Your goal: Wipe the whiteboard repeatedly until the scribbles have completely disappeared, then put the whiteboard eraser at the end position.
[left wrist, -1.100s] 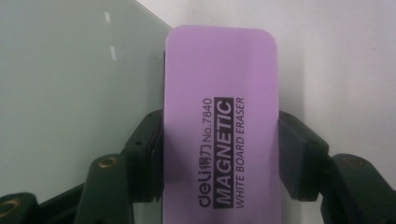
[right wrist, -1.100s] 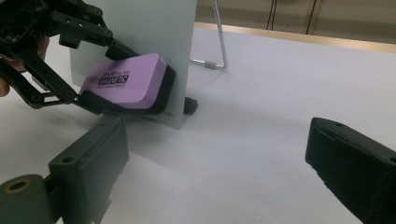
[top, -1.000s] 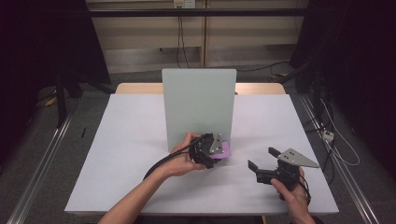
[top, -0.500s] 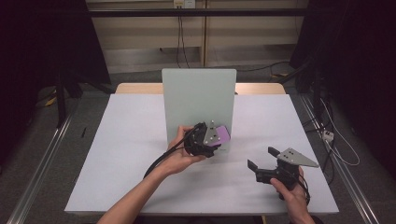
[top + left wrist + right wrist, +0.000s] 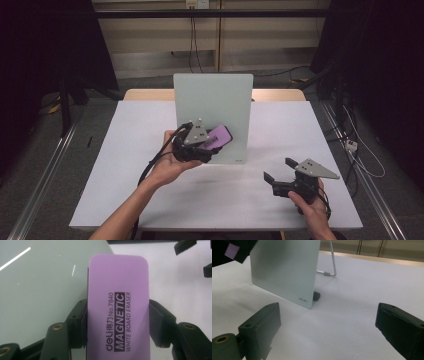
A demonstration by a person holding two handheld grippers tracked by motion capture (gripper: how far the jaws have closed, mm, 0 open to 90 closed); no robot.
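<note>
Where it hovers before the whiteboard (image 5: 212, 100), left hand-held gripper (image 5: 202, 144) clamped on purple eraser (image 5: 117, 302).

Lilac eraser (image 5: 117, 305) with black lettering; pale green board (image 5: 212, 100); white table (image 5: 125, 165); black tongs (image 5: 332, 332).

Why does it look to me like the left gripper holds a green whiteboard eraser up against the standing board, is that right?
Not quite: the eraser is purple, not green, as the left gripper view shows. The left gripper does hold it against the standing board.
</note>
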